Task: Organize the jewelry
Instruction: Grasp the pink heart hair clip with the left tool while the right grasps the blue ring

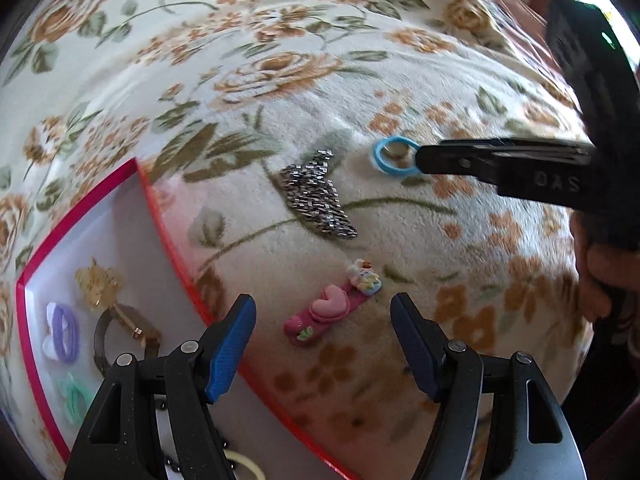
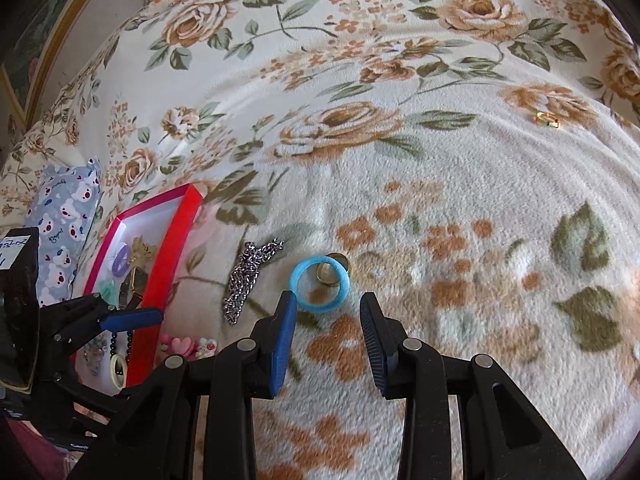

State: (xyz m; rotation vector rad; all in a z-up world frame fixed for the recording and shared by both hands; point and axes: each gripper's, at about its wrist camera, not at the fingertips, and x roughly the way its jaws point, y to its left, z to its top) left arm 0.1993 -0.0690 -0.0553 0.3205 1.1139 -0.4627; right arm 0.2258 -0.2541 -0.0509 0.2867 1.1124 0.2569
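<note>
A pink hair clip [image 1: 332,308] with a heart lies on the floral blanket, low between the fingers of my left gripper [image 1: 324,320], which is open and not touching it. Further off lie a silver chain [image 1: 316,196] and a blue hair tie [image 1: 394,156] with a gold ring [image 1: 400,149] inside it. My right gripper [image 2: 327,296] is open, its fingertips just short of the blue hair tie [image 2: 320,284] and gold ring [image 2: 332,270]. Seen from the left wrist, the right gripper [image 1: 420,158] has its tip at the tie's edge. The chain [image 2: 248,280] lies to its left.
A red box [image 2: 172,248] with a white inside holds hair ties, a gold clip, a watch and black beads; its rim [image 1: 160,216] is left of my left gripper [image 2: 152,316]. A small amber piece [image 2: 547,118] lies far right. A bear-print pillow [image 2: 64,220] sits behind the box.
</note>
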